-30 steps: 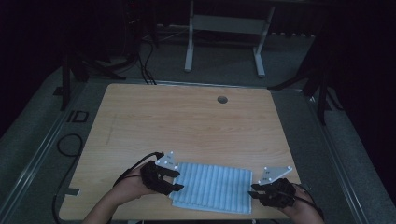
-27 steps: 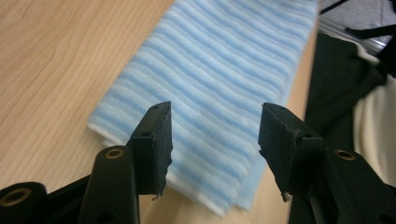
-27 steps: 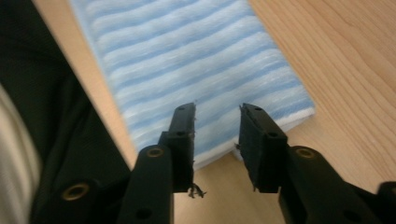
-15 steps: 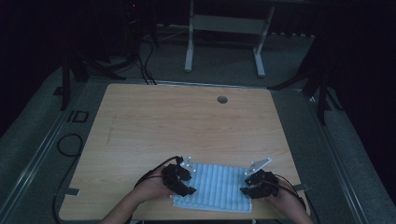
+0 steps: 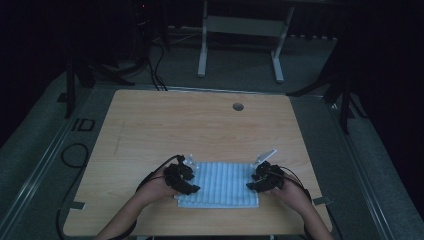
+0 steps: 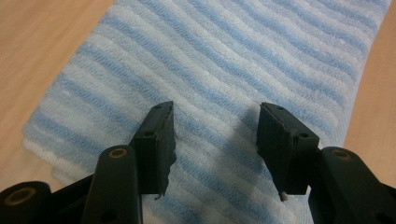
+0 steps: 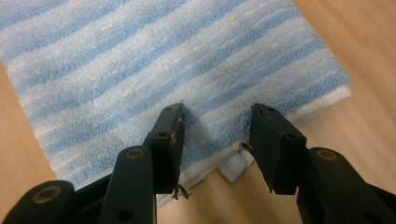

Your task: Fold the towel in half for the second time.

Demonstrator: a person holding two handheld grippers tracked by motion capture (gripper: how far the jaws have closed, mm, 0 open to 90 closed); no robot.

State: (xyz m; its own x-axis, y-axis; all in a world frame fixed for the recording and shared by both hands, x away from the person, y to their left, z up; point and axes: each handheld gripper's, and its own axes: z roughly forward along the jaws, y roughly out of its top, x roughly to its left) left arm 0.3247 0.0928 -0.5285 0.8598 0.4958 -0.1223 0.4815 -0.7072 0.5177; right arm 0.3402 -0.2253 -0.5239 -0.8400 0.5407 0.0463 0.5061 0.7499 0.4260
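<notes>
A folded blue-and-white striped towel (image 5: 218, 183) is seen lying flat near the front edge of a wooden table (image 5: 200, 125); the left gripper (image 6: 214, 140) is poised over its left end, jaws held partly apart, striped cloth spread beneath and between the fingers (image 6: 159, 140); the right gripper (image 7: 215, 140) is set at its right end, jaws just widened, a towel corner lying between them, ungripped.

- High view: above the near edge of the table (image 5: 150, 130), facing forward and down, far off.
- Left gripper view: close over the towel (image 6: 224, 60), along its jaws.
- Right gripper view: close over the towel's edge.
- All three share the towel.
</notes>
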